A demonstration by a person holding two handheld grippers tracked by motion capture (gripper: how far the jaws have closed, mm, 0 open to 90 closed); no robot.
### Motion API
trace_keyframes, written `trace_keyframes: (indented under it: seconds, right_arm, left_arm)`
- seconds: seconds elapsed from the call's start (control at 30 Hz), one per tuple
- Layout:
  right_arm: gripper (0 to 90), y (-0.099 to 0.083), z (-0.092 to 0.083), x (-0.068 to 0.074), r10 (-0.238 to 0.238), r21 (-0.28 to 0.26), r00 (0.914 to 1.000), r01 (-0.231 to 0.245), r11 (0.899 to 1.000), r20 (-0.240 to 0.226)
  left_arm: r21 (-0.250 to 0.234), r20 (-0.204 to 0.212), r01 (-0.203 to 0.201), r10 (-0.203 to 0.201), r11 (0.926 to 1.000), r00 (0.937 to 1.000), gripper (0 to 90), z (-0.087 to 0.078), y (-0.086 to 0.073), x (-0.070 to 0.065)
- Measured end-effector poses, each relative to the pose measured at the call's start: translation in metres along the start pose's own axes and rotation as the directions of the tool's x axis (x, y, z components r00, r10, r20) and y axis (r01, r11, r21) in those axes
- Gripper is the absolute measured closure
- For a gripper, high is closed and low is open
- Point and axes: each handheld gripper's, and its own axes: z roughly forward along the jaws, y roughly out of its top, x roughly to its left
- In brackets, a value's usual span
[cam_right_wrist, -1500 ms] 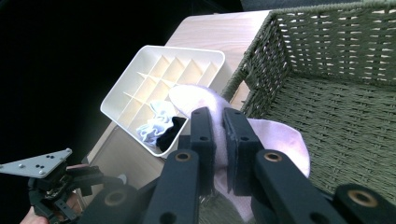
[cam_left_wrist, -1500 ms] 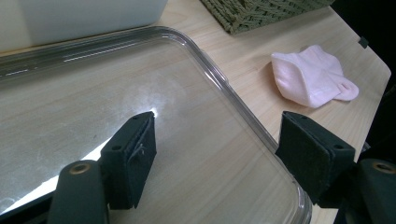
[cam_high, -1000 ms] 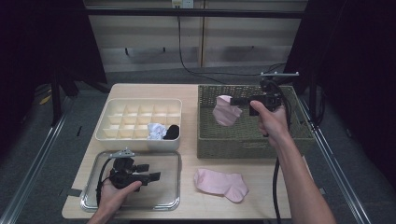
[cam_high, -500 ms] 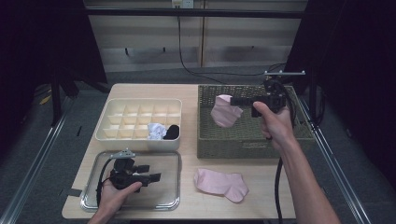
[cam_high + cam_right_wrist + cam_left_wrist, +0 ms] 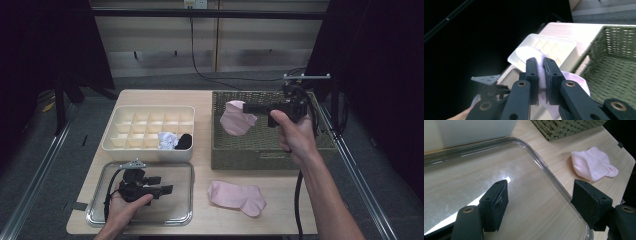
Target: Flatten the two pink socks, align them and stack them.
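A soft pink sock (image 5: 236, 117) is held up in the air by the right gripper (image 5: 246, 107). The sock is squeezed between the two black jaws, which are almost closed on the cloth. In the right gripper view, the pink cloth (image 5: 541, 66) is seen pressed between the pads and hanging out below them. The sock is kept above the left part of the green woven basket (image 5: 320, 142), near its left wall. It hangs down loose and is not touching the basket floor, as far as can be told.

The left gripper (image 5: 162, 185) is held low over the shiny metal tray (image 5: 185, 215) at the front left of the wooden table (image 5: 200, 107). Its jaws are spread wide, and nothing is held between them. In the left gripper view, the bare tray (image 5: 554, 180) is seen under the open jaws.

A second pink sock (image 5: 237, 197) is laid flat on the table, just in front of the basket and to the right of the tray. It is also seen in the left gripper view (image 5: 594, 163), past the tray's edge.

A cream plastic box with many small square cells (image 5: 130, 127) is set behind the tray. A white rolled sock (image 5: 166, 140) and a black rolled sock (image 5: 185, 141) are tucked side by side in cells along the front row of the box, at its right end.
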Motion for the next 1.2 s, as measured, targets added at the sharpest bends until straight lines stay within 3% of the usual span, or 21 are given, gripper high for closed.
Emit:
trace_keyframes:
  seconds: [0.27,0.43,0.6,0.8,0.87,0.97,1.2]
  right_arm:
    - [83.1,-0.008,-0.003,0.015,-0.018,0.001,0.9991,0.018,1.0,-0.038]
    - [83.0,-0.014,-0.007,0.034,-0.054,0.002,0.9958,0.055,0.998,-0.073]
    - [83.0,-0.025,-0.001,0.042,-0.066,0.035,0.9925,0.07,0.997,-0.103]
    - [82.9,-0.041,0.011,0.04,-0.066,0.068,0.9913,0.074,0.995,-0.114]
    - [82.8,-0.047,0.013,0.038,-0.065,0.077,0.9915,0.074,0.994,-0.113]
    - [82.8,-0.055,0.015,0.035,-0.055,0.1,0.9922,0.066,0.993,-0.112]
    - [82.7,-0.077,0.025,0.025,-0.029,0.138,0.9925,0.045,0.989,-0.118]
  left_arm:
    - [0.001,-0.001,0.0,0.0,1.0,1.0,29.1,0.001,0.0,0.0]
    - [0.003,-0.002,0.0,0.0,1.0,1.0,29.1,0.001,0.0,0.001]
    - [0.004,0.001,-0.002,0.002,1.0,1.0,29.1,0.001,0.0,0.001]
    - [0.001,0.005,-0.008,0.008,1.0,1.0,30.8,0.001,0.0,-0.001]
    - [0.006,-0.033,-0.019,0.019,0.9998,0.9993,33.5,0.002,0.0,-0.005]
    - [0.01,0.002,-0.03,0.03,0.9995,0.9995,34.8,0.003,0.001,-0.01]
    - [0.01,0.018,-0.078,0.078,0.9969,0.9968,36.7,0.013,0.017,-0.025]
